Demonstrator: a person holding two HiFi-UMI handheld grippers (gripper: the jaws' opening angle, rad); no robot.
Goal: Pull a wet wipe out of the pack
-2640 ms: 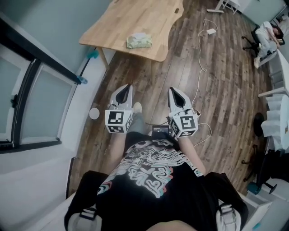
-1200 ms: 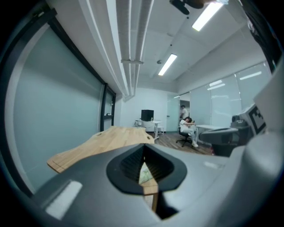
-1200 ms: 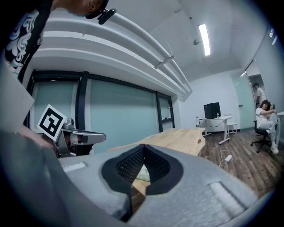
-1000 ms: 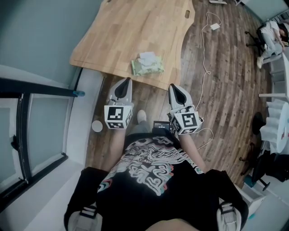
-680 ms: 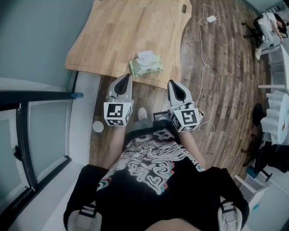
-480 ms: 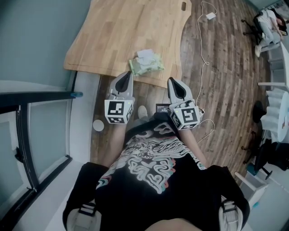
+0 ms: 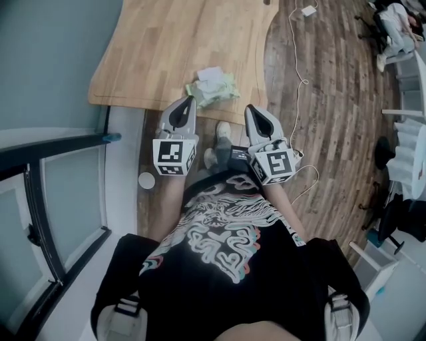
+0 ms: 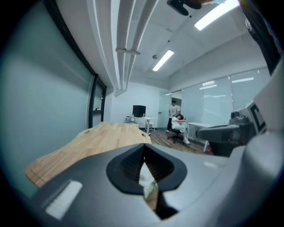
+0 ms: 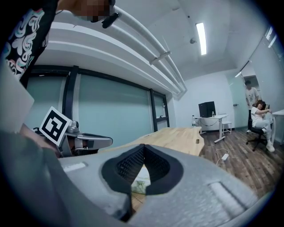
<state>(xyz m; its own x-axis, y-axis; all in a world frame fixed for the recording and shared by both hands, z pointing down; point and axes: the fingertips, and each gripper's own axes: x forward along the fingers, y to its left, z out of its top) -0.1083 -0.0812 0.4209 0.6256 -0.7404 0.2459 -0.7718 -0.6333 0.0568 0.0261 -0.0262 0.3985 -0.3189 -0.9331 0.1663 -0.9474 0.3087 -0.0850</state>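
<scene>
Clutter sits off the tabletop (image 7: 173, 46): a white cable (image 7: 297, 73) runs across the wood floor on the right. A round white object (image 7: 146, 180) lies on the floor by the window frame (image 7: 46, 220) on the left. A seated person (image 7: 393, 20) is far off at the right.

The tabletop carries only the wet wipe pack (image 7: 214, 92), and nothing stands between the grippers and the pack. There's lots of bare wood behind the pack and to its left; the right edge runs fairly close to it.

The pack lies at the near edge, toward the near right corner, with a white wipe (image 7: 210, 73) sticking out of its top.

The left gripper (image 7: 189, 100) is clenched and empty, its tip near the pack's near-left corner without touching. The right gripper (image 7: 248, 108) is also closed on nothing, its tip by the near right corner, right of the pack. In both gripper views the pack shows ahead, through the gap under the closed tips.
</scene>
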